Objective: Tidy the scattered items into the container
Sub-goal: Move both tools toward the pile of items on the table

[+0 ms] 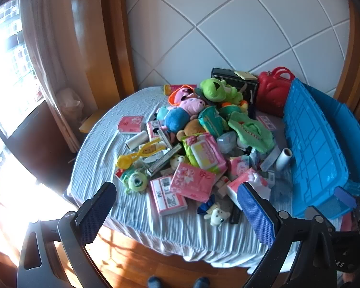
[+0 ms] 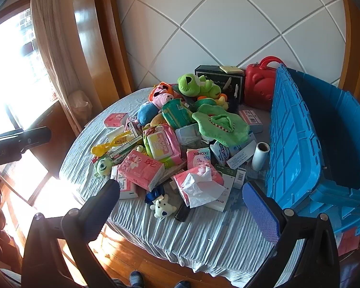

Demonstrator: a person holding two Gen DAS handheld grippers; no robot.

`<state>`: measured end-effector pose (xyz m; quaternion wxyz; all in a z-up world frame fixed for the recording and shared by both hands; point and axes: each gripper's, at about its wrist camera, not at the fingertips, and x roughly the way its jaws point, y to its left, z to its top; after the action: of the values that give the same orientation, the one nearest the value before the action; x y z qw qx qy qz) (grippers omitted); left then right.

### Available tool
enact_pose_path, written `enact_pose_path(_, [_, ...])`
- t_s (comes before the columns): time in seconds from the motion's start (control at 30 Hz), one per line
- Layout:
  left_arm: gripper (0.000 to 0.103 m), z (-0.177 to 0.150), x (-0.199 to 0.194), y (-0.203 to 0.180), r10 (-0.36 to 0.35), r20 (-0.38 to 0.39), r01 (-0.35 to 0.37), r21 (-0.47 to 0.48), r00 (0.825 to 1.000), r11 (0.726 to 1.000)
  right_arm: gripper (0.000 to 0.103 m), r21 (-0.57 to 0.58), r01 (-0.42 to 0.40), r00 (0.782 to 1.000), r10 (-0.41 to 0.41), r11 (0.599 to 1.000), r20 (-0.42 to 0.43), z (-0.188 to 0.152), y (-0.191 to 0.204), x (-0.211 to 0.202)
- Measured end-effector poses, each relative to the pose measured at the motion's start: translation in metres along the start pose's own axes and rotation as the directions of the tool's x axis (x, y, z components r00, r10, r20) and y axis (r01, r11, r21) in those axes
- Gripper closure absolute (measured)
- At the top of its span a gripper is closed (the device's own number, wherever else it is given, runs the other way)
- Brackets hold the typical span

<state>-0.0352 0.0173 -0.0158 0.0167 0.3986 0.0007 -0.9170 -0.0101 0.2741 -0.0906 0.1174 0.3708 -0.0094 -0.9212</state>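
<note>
In the left wrist view, the left gripper [image 1: 177, 212] hung spread wide and empty above the near edge of the surface [image 1: 103, 148], a round table under a pale blue ribbed cloth. The scattered items lay heaped in the middle of it. Nearest the gripper lay a pink tissue pack [image 1: 192, 182], soft and light, likely to crush and best pinched across its short width. Beside it a flat pink carton [image 1: 168, 195] looked stiff and easy to take by its long edges. A small white bear toy [image 1: 217, 216] lay at the front, light and squashy, to be taken round the body. The Mike Wazowski plush [image 1: 136, 181] sat to the left, round and soft. The blue plastic crate [image 1: 312, 144] stood at the right, its hinged lid flap raised toward the pile. The right gripper [image 1: 348, 199] showed only partly at the right edge.

In the right wrist view, the right gripper [image 2: 181, 206] was likewise released, nothing between its fingers. An opened tissue pack [image 2: 199, 184] with loose sheets spilling out lay just ahead; the sheets would tear or pull free, so the wrapped body seemed the safer hold. The wet wipes pack [image 2: 162, 144] looked heavier and slick, probably slippery under the pads. A white lint-roller refill [image 2: 260, 156] stood upright just beside the crate [image 2: 336, 132], light but apt to roll if tipped. The green frog plush [image 2: 199, 84] topped the far side of the heap, bulky yet yielding. The crate's inside appeared bare as far as it showed.
</note>
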Motion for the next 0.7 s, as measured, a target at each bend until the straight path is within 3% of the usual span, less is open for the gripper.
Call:
enact_pose_path(0.1, [0.001,-0.004,0.017,0.000,-0.058,-0.078,0.058,-0.004,0.995,0.998,0.000,0.005,-0.007,1.000,0.007,1.000,-0.010,-0.001,-0.001,0.008])
enact_pose_path(0.2, [0.001,-0.010,0.039,0.002,-0.057,-0.155,0.057,-0.005,0.986,0.998,0.000,0.003,-0.006,1.000,0.006,1.000,-0.018,-0.002,0.003,0.017])
enact_pose_path(0.33, [0.001,-0.003,0.058,0.014,-0.042,-0.134,0.042,-0.007,0.990,0.999,0.000,0.008,0.011,0.999,-0.011,1.000,-0.035,0.000,0.007,0.033])
enact_pose_path(0.47, [0.001,0.006,0.092,0.026,-0.114,-0.161,0.112,-0.019,0.980,0.994,0.000,0.014,0.043,0.998,-0.042,0.999,-0.051,0.005,0.011,0.051])
enact_pose_path(0.7, [0.001,0.020,0.153,0.022,-0.188,-0.193,0.213,0.114,0.963,0.970,0.000,0.056,0.124,0.987,-0.117,0.991,-0.108,0.011,0.013,0.091])
